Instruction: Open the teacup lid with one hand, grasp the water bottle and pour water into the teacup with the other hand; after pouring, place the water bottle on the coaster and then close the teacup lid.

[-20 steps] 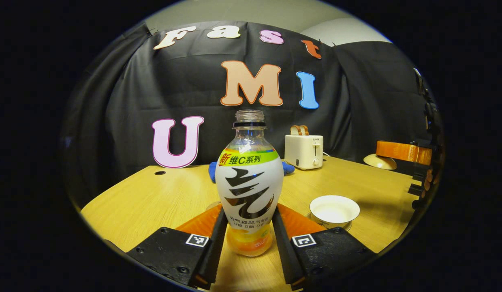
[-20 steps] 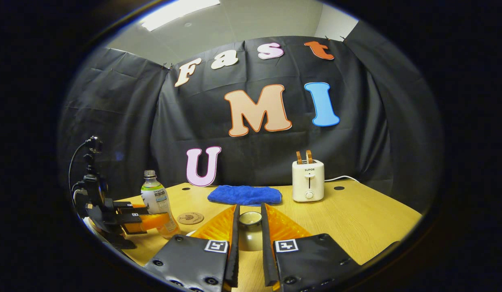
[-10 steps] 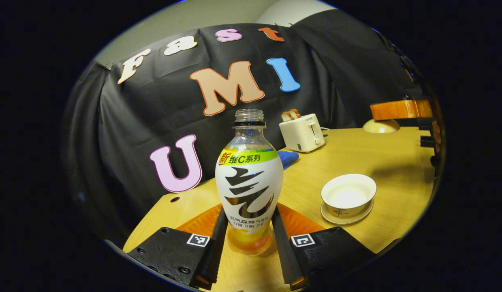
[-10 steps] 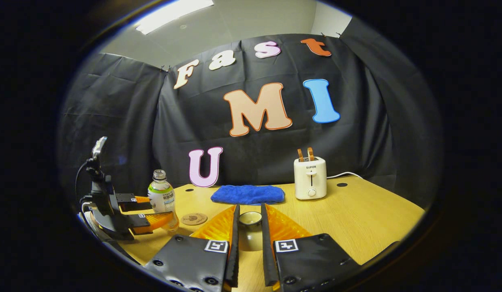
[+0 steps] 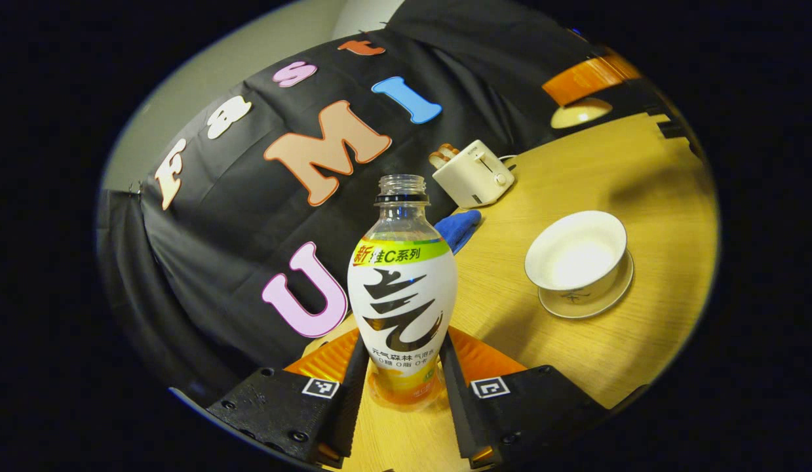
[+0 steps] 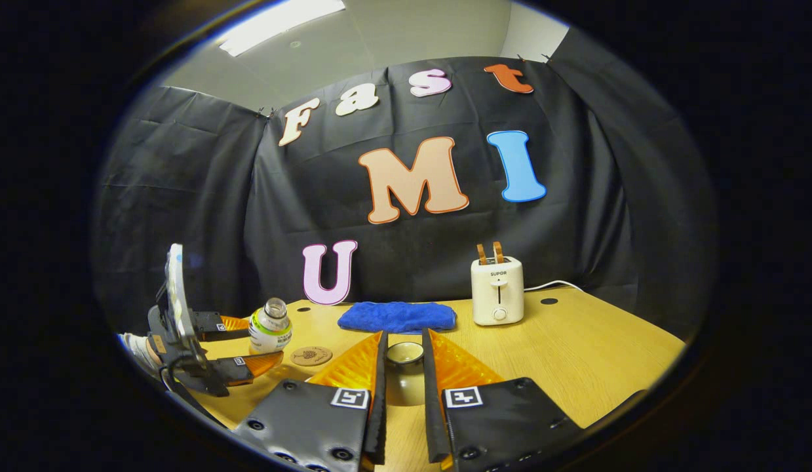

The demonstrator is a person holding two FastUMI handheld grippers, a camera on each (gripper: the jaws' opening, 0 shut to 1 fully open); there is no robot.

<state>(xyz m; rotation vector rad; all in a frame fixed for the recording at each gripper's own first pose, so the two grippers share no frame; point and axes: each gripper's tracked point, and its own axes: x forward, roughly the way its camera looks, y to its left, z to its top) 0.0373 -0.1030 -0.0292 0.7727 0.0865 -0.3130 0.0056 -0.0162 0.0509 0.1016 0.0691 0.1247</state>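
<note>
my left hand-held gripper [image 5: 398, 387] grasps the water bottle [image 5: 402, 298], tilted toward the open teacup [image 5: 576, 252]

my right hand-held gripper [image 6: 402, 377] is clenched on the teacup lid [image 6: 404, 354], above the worktop [image 6: 576, 347]; coaster [image 6: 310, 356] beside the bottle

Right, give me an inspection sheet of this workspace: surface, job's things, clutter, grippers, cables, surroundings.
Surface: wooden table with cable holes; no spills seen.
Job's things: water bottle, uncapped, tipped toward the teacup, which stands open on its saucer; teacup lid held off the cup; coaster bare.
Clutter: blue cloth and toaster with toast, at the back.
Grippers: left gripper shut on the water bottle; right gripper shut on the teacup lid.
Cables: toaster cord runs to the wall; a cable hangs at the left gripper.
Surroundings: black cloth wall, ceiling light.
</note>
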